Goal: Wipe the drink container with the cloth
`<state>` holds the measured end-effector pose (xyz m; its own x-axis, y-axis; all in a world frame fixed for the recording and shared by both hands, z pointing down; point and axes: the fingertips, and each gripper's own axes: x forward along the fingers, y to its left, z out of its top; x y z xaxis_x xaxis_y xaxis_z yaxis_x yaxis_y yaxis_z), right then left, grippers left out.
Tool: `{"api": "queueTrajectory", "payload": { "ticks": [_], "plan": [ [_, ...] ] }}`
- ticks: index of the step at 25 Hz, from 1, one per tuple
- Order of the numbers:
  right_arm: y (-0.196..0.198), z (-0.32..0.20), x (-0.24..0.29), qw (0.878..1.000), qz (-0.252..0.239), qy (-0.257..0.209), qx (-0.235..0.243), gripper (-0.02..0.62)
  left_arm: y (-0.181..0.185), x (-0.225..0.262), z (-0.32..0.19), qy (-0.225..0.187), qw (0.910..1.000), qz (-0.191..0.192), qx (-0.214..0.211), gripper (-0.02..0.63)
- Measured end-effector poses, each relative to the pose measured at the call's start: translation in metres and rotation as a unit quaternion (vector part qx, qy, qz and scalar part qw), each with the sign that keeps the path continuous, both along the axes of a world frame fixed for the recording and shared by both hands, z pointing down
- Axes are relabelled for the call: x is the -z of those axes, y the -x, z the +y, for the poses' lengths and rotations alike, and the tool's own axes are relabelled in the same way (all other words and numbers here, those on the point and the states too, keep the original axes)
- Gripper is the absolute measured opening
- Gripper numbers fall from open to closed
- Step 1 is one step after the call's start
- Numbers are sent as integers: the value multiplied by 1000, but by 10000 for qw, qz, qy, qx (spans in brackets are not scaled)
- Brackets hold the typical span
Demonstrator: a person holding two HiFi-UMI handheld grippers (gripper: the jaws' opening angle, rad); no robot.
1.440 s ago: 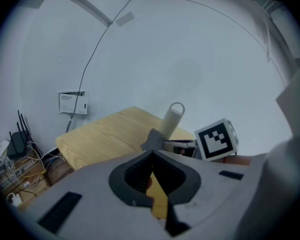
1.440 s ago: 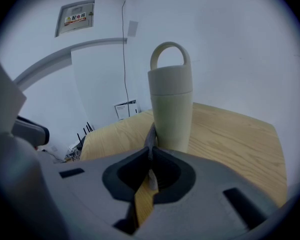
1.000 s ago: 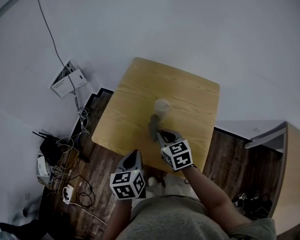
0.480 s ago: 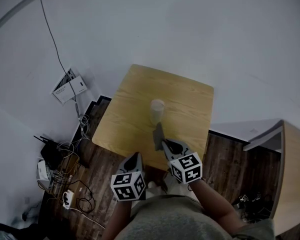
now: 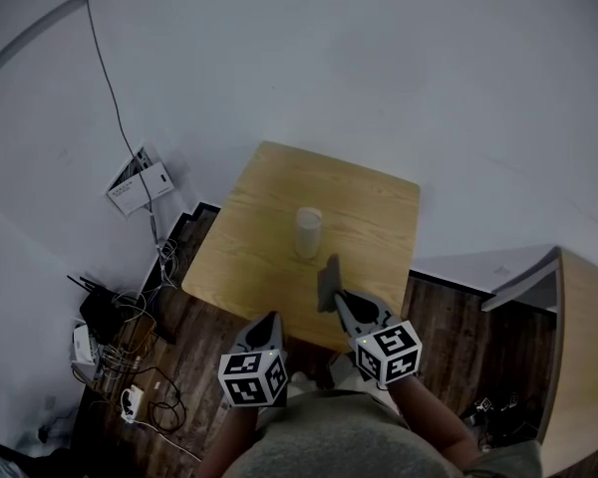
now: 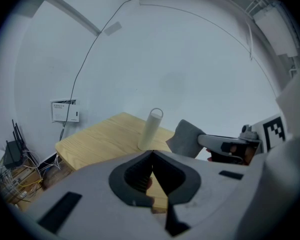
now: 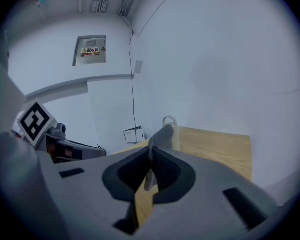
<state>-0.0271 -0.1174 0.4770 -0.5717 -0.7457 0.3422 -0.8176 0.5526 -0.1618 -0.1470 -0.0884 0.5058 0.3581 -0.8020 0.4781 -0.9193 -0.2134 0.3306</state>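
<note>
A tall pale drink container (image 5: pixel 308 232) stands upright near the middle of the small wooden table (image 5: pixel 369 202). My right gripper (image 5: pixel 339 298) hovers over the table's near edge, shut on a grey cloth (image 5: pixel 328 283) that sticks up from its jaws. A short gap separates the cloth from the container. In the right gripper view the cloth (image 7: pixel 161 136) partly hides the container (image 7: pixel 174 133). My left gripper (image 5: pixel 270 320) is shut and holds nothing, off the table's near edge. The left gripper view shows the container (image 6: pixel 151 130), the cloth (image 6: pixel 186 138) and the right gripper (image 6: pixel 205 141) beside it.
Cables and small devices (image 5: pixel 115 332) lie on the dark floor left of the table. A white box with papers (image 5: pixel 140 179) sits by the wall. A wooden cabinet (image 5: pixel 578 347) stands at the right. A wall cable (image 5: pixel 105 88) runs down behind the table.
My right gripper has drawn back toward me with the cloth, which was against the container a second ago and is now apart from it. The left gripper has barely moved.
</note>
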Motion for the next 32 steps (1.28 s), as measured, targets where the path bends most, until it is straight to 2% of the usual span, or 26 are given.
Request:
{"api": "queueTrajectory", "payload": {
  "ticks": [11, 32],
  "plan": [
    [0, 3, 10, 9997, -213, -13, 142, 8, 2, 2, -1, -17, 9999, 52, 116, 2],
    [14, -2, 19, 9987, -327, -109, 368, 6, 7, 2, -4, -17, 9997, 20, 242, 2]
  ]
}}
